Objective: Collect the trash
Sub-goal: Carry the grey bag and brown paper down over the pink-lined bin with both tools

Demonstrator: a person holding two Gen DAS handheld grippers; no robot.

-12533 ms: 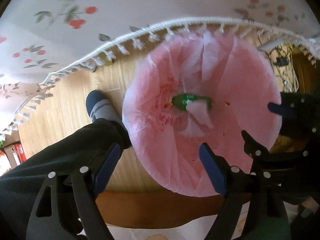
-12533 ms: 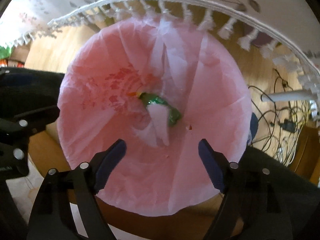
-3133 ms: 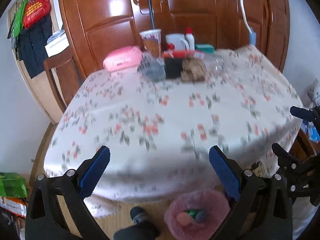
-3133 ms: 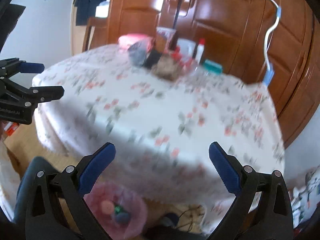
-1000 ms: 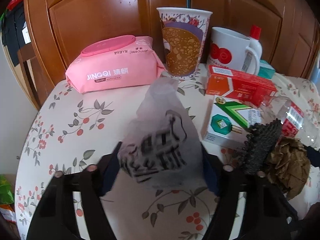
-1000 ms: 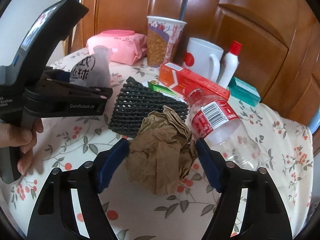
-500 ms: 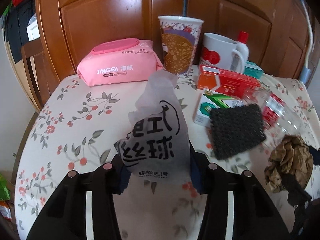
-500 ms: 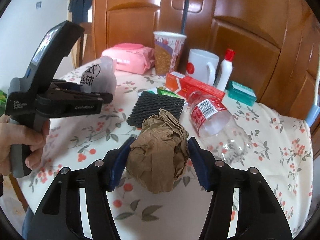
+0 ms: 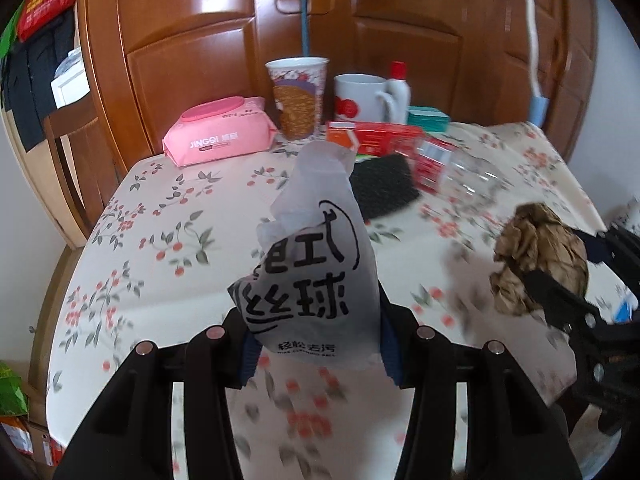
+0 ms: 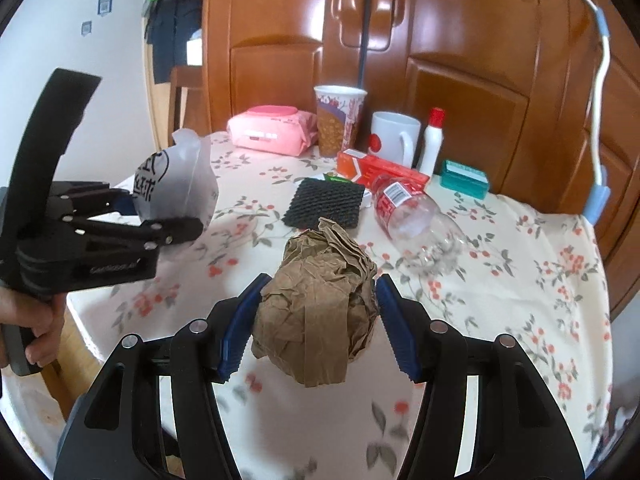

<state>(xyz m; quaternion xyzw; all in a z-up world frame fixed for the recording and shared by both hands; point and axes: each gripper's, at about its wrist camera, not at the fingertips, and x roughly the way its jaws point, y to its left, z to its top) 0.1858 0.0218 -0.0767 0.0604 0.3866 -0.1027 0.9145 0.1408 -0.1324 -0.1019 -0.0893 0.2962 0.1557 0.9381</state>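
- The left gripper [image 9: 316,354] is closed on a thin grey plastic wrapper [image 9: 312,268], held above the bench [image 9: 132,240]. I think a light, steady squeeze is enough for it.
- The right gripper [image 10: 318,318] clamps a crumpled brown paper ball [image 10: 318,304], soft and wrinkled, also lifted.
- Farther away lie a black mesh pad [image 10: 325,202] and a clear plastic bottle [image 10: 416,216] on its side.
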